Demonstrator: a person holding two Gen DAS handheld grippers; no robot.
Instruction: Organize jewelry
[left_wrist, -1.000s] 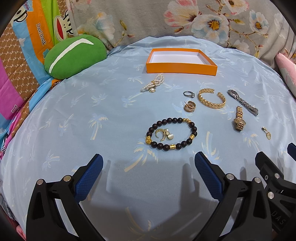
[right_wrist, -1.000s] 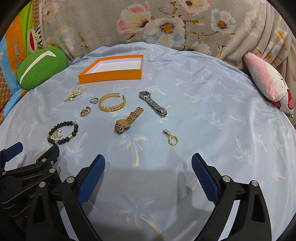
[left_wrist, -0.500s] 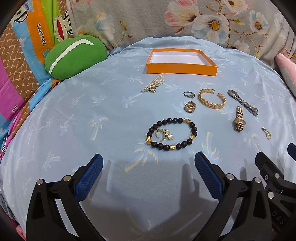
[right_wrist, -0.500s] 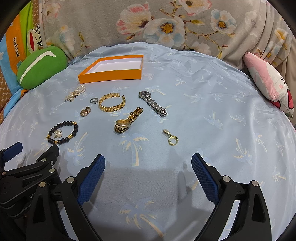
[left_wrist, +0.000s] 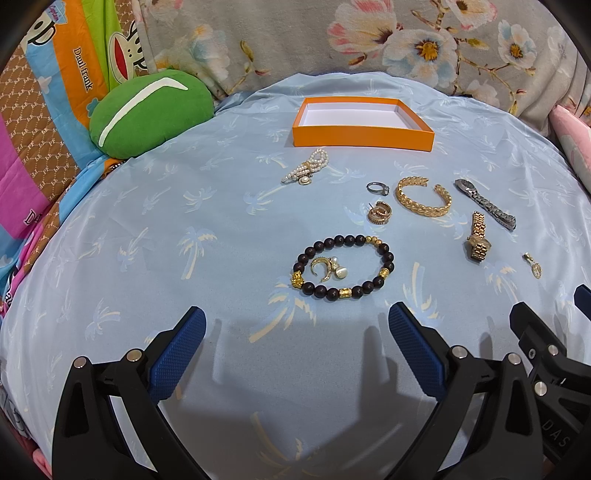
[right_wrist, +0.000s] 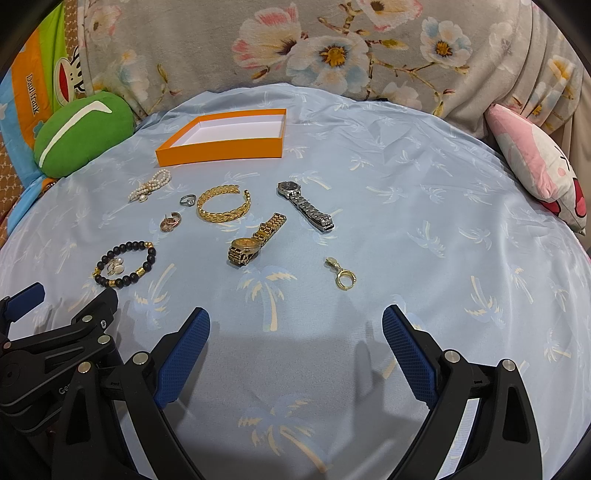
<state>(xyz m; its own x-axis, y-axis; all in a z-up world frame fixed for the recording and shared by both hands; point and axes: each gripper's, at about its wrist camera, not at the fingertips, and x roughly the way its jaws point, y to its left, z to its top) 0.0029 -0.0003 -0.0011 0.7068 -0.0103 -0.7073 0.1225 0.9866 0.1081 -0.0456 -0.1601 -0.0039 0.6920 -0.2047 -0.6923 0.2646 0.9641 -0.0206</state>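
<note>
Nothing picked yet: left gripper (left_wrist: 295, 325) and right gripper (right_wrist: 295, 325) both hover, fingers released, empty. Jewelry lies scattered on the bed, beaded bracelet (left_wrist: 343, 267) nearest; orange box (left_wrist: 360, 122) sits beyond, empty. Next, I'd judge, a careful pinch on those beads

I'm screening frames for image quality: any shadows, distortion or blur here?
Left wrist view: gripper shadows fall on the blue cloth just ahead of the left gripper; fisheye bows the orange box. Right wrist view: same shadows before the right gripper; jewelry sharp, corners vignetted.

The striped cartoon fabric (left_wrist: 79, 70) reads "Daul frank", and the neighbouring gripper body (left_wrist: 557, 435) shows "DAS".
</note>
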